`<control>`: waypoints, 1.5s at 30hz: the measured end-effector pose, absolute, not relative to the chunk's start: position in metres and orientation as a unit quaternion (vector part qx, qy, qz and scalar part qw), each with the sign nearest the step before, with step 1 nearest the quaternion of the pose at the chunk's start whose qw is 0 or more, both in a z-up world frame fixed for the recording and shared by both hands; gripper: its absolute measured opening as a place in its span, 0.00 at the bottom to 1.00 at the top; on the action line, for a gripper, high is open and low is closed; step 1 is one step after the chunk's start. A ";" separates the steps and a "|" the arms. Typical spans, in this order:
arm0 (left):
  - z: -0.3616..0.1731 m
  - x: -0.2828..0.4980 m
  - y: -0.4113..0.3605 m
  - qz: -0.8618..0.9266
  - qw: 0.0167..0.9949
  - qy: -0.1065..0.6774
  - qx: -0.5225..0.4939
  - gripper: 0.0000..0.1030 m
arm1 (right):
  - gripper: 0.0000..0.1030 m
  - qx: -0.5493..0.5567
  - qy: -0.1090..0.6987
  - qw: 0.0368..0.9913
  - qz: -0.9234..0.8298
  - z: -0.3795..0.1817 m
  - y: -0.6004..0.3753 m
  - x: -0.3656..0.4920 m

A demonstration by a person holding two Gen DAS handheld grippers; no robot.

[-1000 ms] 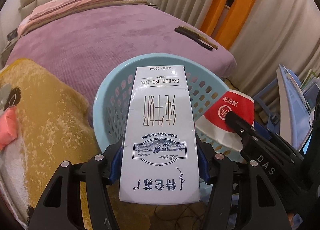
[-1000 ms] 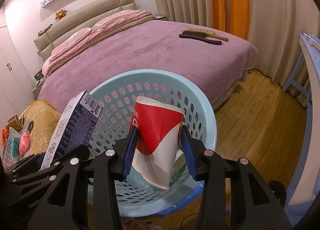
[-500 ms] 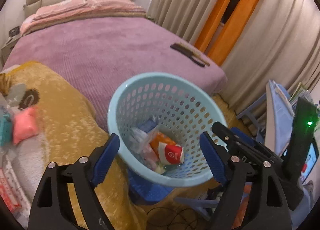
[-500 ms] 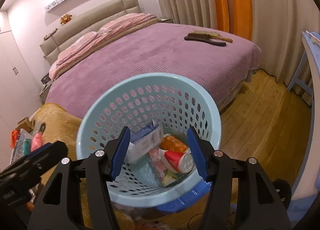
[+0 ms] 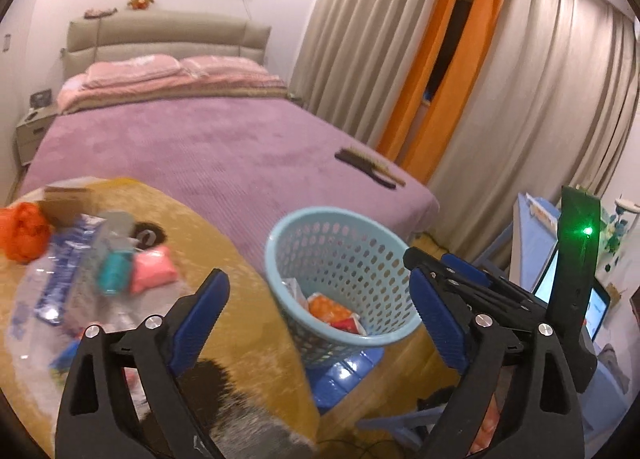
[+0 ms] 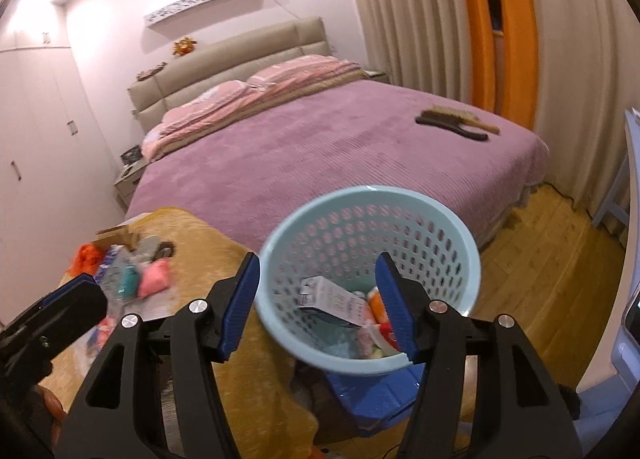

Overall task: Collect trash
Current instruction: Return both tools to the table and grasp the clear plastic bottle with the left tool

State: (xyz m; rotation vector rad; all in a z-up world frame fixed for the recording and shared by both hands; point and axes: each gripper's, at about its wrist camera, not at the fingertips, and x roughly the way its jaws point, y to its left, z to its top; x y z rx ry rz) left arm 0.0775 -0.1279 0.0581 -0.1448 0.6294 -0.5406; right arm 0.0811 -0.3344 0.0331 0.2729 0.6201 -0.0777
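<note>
The left tongs (image 5: 320, 319) are spreading wide with nothing between their blue pads. The right tongs (image 6: 318, 301) stand partly apart and hold nothing as well. Just past both, the pale blue basket (image 6: 460, 235) sits on a blue stool (image 5: 344, 375) beside the yellow-covered counter (image 5: 224, 227). In the basket lie a milk carton (image 6: 336, 299), an orange packet (image 5: 328, 307) and a red cup (image 6: 390, 333). More litter (image 5: 100, 259) crowds the counter's far left corner. Beyond, a brush (image 6: 456, 123) rests near the bed's (image 6: 320, 155) foot corner.

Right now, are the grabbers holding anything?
No. The left gripper is opening with nothing between its jaws, and the right gripper is open and empty. The trash lies in the basket.
</note>
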 end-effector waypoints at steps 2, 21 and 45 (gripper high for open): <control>0.065 0.067 -0.107 -0.252 0.920 0.292 -0.076 0.89 | 0.58 0.123 0.295 0.947 -0.030 0.043 -0.319 0.075; 0.029 0.051 0.124 -0.054 0.937 0.321 -0.126 0.92 | 0.66 0.055 0.329 0.938 0.097 0.011 -0.156 0.089; -0.043 0.146 0.096 -0.111 0.882 0.451 -0.078 0.58 | 0.50 0.037 0.399 0.907 0.130 -0.047 -0.119 0.126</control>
